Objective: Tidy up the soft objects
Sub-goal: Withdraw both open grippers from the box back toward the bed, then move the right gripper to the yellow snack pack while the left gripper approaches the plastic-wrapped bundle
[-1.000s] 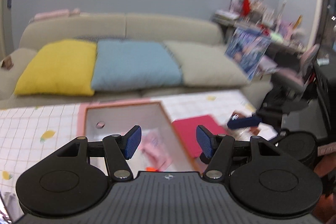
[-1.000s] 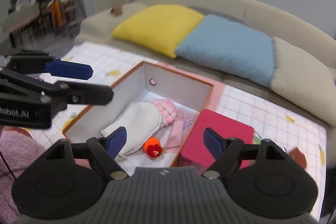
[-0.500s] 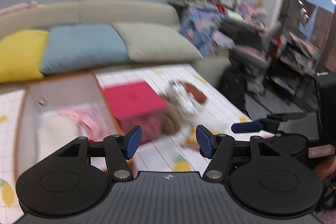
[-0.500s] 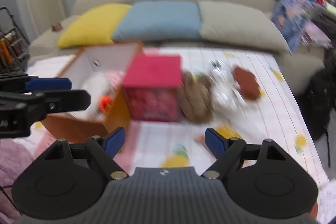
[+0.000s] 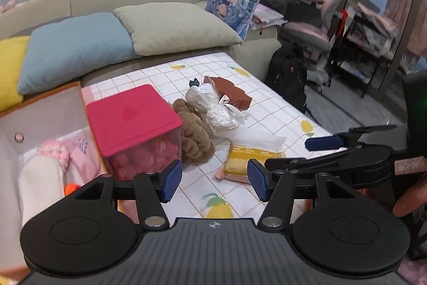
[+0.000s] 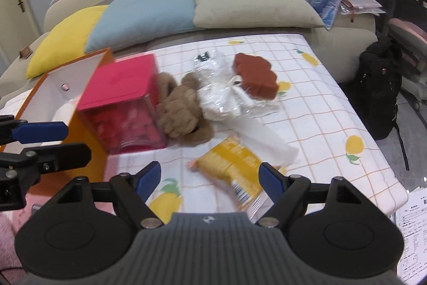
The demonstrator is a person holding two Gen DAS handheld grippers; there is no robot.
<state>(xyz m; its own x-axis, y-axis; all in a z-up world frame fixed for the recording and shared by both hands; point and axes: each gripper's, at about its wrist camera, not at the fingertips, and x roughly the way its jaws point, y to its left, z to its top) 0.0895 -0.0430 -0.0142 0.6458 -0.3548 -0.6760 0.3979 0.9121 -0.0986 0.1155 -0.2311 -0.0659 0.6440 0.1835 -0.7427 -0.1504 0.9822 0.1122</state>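
Soft things lie on the checked cloth: a brown plush, a clear-wrapped white bundle, a rust-brown cloud-shaped piece and a yellow packet. The open orange box at the left holds a white and pink soft toy. My left gripper hovers near the packet, jaws closing, nothing between them. My right gripper hangs above the packet, jaws closing too, pads clear of it.
A pink-lidded clear box stands between the orange box and the plush. A sofa with yellow, blue and beige cushions runs behind. A black backpack sits past the right edge. White paper lies under the packet.
Both views have swung from the open orange box rightwards to the pile of soft things and dropped lower. The yellow packet has come into sight under both grippers.
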